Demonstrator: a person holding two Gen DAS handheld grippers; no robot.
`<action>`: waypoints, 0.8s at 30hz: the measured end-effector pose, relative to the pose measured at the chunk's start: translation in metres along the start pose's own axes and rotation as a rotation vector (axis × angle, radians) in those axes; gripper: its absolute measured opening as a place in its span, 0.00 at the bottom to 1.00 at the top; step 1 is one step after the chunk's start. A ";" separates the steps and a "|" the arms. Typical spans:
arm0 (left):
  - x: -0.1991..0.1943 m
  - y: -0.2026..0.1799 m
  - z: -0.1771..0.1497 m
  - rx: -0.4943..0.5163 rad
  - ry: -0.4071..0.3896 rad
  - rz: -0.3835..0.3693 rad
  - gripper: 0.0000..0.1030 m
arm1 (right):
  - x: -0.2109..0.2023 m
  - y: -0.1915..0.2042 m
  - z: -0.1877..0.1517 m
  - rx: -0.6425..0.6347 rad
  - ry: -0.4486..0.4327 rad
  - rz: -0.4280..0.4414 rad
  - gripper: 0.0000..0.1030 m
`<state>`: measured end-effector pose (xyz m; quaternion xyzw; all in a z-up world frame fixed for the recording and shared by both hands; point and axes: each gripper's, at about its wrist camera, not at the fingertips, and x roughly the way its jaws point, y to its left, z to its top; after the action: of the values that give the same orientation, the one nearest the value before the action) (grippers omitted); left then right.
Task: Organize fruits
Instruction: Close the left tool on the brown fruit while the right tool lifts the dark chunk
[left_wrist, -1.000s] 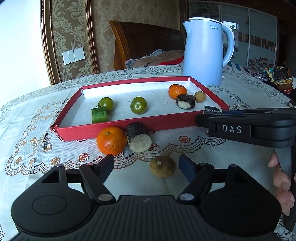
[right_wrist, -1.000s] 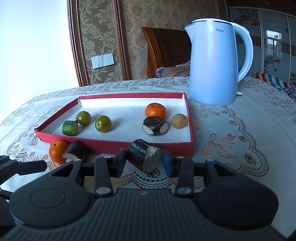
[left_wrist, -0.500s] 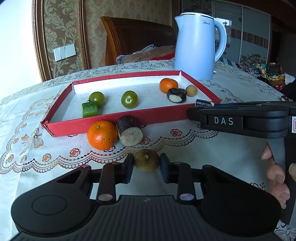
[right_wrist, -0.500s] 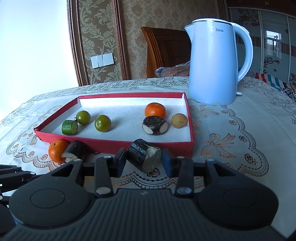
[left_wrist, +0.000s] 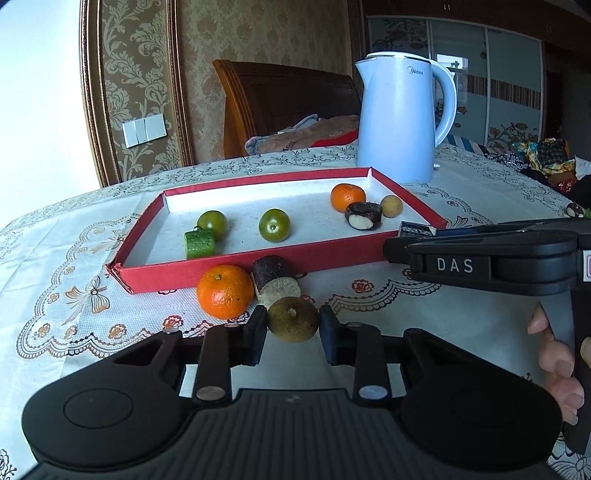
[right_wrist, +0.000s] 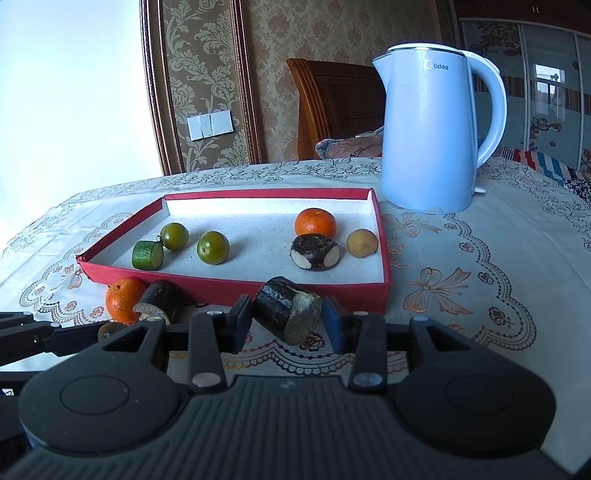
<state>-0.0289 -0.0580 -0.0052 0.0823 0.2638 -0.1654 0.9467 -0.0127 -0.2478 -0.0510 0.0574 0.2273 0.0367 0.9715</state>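
Observation:
My left gripper is shut on a small brown round fruit and holds it above the tablecloth. My right gripper is shut on a dark cut cylinder piece just in front of the red tray. The tray holds two green fruits, a green cut piece, an orange, a dark piece and a tan fruit. An orange and another dark cylinder lie on the cloth in front of the tray.
A light blue kettle stands behind the tray's right end, and shows in the right wrist view. The right gripper's body crosses the right side of the left wrist view. A wooden chair stands behind the table.
My left gripper closed on the brown fruit and lifted it off the cloth toward the tray. My right gripper stayed still, holding the dark piece.

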 end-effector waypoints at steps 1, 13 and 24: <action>0.000 0.001 0.002 -0.010 -0.004 0.003 0.29 | -0.002 0.000 0.000 0.001 -0.007 0.002 0.38; -0.002 0.019 0.018 -0.114 -0.013 -0.001 0.29 | -0.011 -0.007 0.005 0.042 -0.056 0.001 0.38; 0.013 0.020 0.042 -0.132 -0.037 0.012 0.29 | -0.005 -0.007 0.019 0.031 -0.065 -0.024 0.38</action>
<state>0.0086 -0.0535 0.0249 0.0183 0.2559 -0.1433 0.9558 -0.0086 -0.2572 -0.0322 0.0706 0.1968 0.0196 0.9777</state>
